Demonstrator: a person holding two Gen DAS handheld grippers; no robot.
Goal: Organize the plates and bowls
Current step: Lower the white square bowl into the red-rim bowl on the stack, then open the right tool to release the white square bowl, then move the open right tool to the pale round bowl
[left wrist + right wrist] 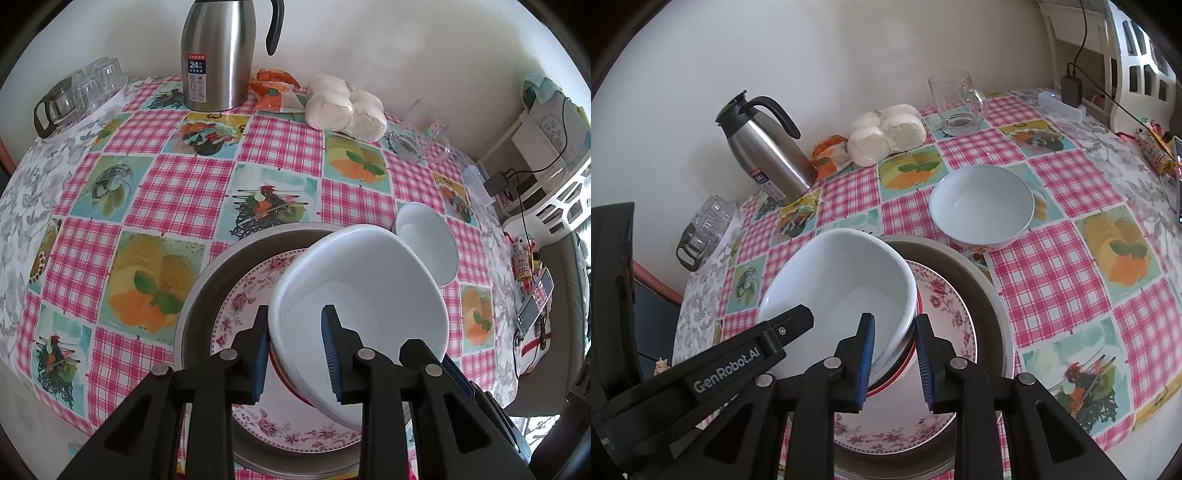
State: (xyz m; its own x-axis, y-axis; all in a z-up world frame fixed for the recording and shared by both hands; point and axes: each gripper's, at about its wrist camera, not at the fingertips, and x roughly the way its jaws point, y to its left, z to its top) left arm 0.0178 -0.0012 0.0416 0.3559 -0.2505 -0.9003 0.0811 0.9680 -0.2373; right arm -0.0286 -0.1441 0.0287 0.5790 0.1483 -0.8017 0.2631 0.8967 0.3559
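A white bowl with red bands (362,306) sits tilted on a pink floral plate (243,295), which lies in a round metal pan (207,273). My left gripper (297,336) straddles the bowl's near-left wall, one pad outside at the rim and the other inside, a little off the wall, so it is open. The right gripper (894,343) is shut on the opposite wall (905,295), one blue pad inside and one outside against the red bands. In the right wrist view the left gripper's finger (790,321) shows at the bowl's left rim. A second white bowl (981,206) stands on the tablecloth beyond the pan.
Along the wall stand a steel thermos jug (768,155), an orange packet (831,155), bagged white buns (886,133) and a glass mug (956,103). Upturned glasses on a tray (85,92) sit at the far left corner. A charger and cables (1067,92) lie at the right edge.
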